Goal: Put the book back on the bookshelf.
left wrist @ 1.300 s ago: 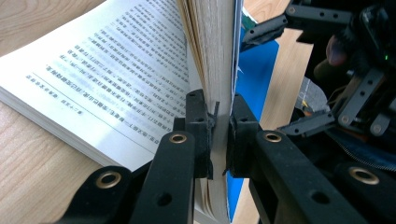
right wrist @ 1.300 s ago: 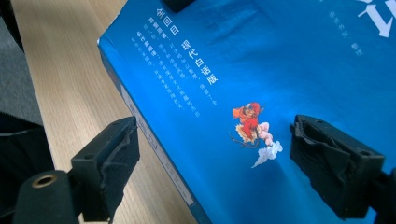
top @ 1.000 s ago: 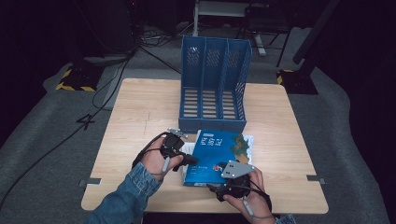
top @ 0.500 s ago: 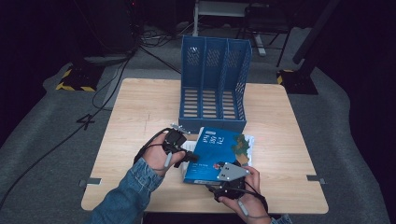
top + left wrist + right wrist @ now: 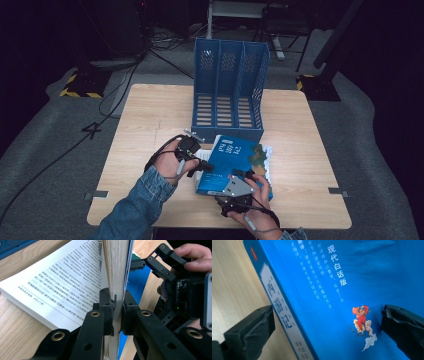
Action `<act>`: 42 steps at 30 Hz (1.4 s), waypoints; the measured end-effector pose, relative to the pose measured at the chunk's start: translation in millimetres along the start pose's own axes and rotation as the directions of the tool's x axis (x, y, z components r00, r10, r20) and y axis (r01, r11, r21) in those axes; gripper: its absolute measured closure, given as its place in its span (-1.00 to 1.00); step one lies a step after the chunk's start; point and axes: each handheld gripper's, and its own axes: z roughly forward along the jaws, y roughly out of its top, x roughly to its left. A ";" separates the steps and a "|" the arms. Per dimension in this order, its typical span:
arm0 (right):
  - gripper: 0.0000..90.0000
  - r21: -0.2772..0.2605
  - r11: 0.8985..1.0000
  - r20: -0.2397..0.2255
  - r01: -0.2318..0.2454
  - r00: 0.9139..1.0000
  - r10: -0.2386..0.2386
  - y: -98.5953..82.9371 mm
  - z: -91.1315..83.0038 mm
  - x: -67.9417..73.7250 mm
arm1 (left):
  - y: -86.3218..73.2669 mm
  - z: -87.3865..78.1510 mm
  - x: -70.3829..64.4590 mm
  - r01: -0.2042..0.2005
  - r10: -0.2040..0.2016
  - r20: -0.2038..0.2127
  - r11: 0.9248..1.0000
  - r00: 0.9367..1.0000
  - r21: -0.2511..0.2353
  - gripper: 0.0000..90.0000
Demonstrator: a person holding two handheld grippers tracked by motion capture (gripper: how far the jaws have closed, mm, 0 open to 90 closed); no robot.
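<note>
Before the blue file rack [image 5: 227,90], left tongs [image 5: 115,305] pinch the book's [image 5: 235,160] pages; right tongs [image 5: 327,327] (apparently spread) straddle its spine.

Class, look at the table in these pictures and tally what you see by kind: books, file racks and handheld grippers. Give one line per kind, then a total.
Books: 1, the blue book
File racks: 1, the blue file rack
Handheld grippers: 2, the left gripper and the right gripper
Total: 4
</note>
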 end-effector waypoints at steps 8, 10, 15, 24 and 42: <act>-1.00 0.014 0.996 0.128 0.082 0.988 -0.084 -0.5 11.7 9.5 | 0.6 1.9 1.5 0.006 -0.006 0.004 1.000 1.000 0.004 0.83; -1.00 0.000 0.996 0.134 0.089 0.987 -0.088 -2.5 13.9 9.2 | 0.3 3.0 1.6 -0.001 0.001 -0.012 1.000 1.000 0.007 0.82; -1.00 0.001 0.991 0.159 0.137 0.978 -0.136 -6.6 21.3 10.2 | -1.1 6.8 5.4 0.018 -0.018 -0.011 1.000 1.000 0.016 0.82; -1.00 0.034 0.982 0.192 0.184 0.963 -0.187 -6.0 31.0 9.9 | -2.2 10.5 7.0 0.026 -0.026 -0.032 1.000 0.999 0.006 0.81; -0.93 0.036 0.981 0.210 0.190 0.958 -0.194 -3.7 40.4 2.7 | -6.2 18.7 16.9 0.057 -0.060 -0.046 0.997 0.997 -0.057 0.64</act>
